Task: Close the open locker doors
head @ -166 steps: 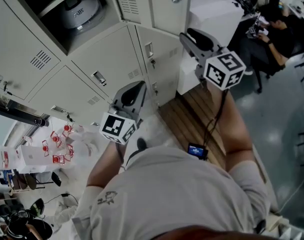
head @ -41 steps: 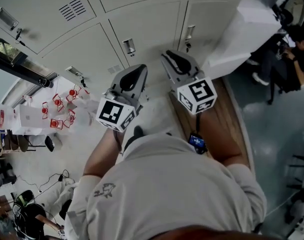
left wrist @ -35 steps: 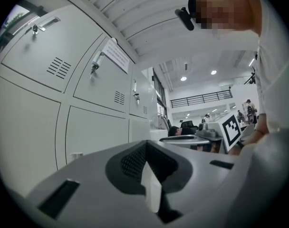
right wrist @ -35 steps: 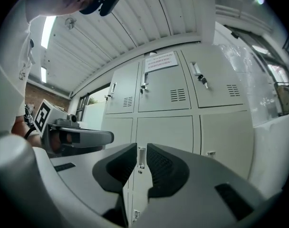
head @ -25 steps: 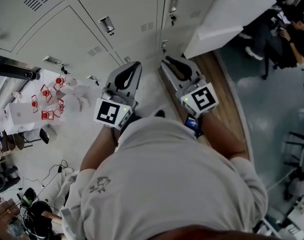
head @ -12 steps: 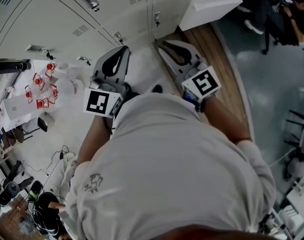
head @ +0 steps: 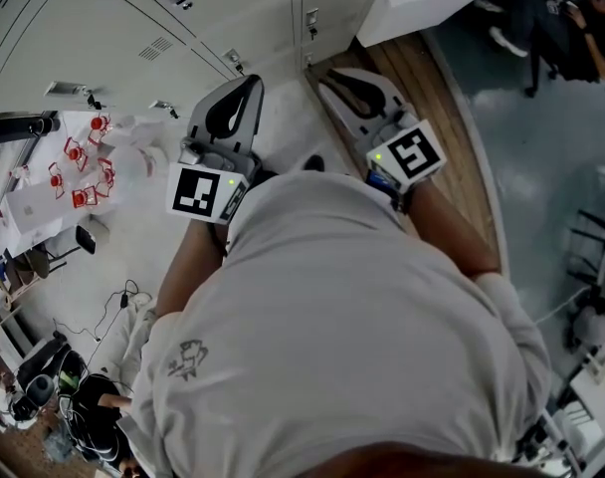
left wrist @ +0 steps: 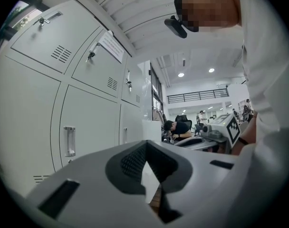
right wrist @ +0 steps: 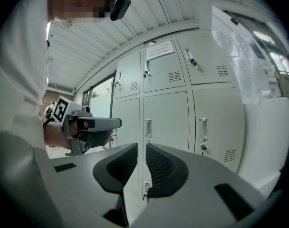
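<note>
Facing the lockers (right wrist: 216,70), left gripper (left wrist: 145,145) is closed and empty, right gripper (right wrist: 140,148) slightly apart, empty. Doors (right wrist: 166,109) seem light and stiff; push near the handle (right wrist: 148,128).

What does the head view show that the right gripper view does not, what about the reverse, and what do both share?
Head view only: a wooden floor strip and red items on the floor. Right gripper view only: a paper notice on an upper locker door, and the right gripper seen along its jaws, slightly apart and empty. Both: the closed lockers and the left gripper.
</note>
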Tool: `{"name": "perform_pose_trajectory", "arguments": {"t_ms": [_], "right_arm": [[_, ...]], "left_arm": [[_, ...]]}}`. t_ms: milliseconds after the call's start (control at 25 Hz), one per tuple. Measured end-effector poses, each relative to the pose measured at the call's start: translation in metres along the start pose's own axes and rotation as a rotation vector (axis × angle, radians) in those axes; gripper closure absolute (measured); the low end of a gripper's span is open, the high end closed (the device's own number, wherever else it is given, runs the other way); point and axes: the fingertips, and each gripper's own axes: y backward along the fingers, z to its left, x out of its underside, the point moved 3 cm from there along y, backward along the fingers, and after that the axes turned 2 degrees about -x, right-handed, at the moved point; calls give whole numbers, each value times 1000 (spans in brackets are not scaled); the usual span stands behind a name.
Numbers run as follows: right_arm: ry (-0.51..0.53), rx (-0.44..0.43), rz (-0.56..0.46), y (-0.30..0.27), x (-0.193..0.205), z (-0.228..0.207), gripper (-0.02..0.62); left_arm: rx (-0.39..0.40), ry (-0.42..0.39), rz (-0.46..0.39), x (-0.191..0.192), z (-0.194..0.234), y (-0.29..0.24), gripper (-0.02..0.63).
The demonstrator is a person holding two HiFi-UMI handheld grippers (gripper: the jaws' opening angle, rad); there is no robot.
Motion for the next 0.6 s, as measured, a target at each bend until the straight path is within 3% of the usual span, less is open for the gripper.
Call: {"name": "perform_pose_trajectory", "arguments": {"t_ms": [600], "right_arm": [[-12, 22, -16, 6, -1, 5, 540]], "left_arm": [[39, 10, 5, 4, -9, -3, 611]]}}
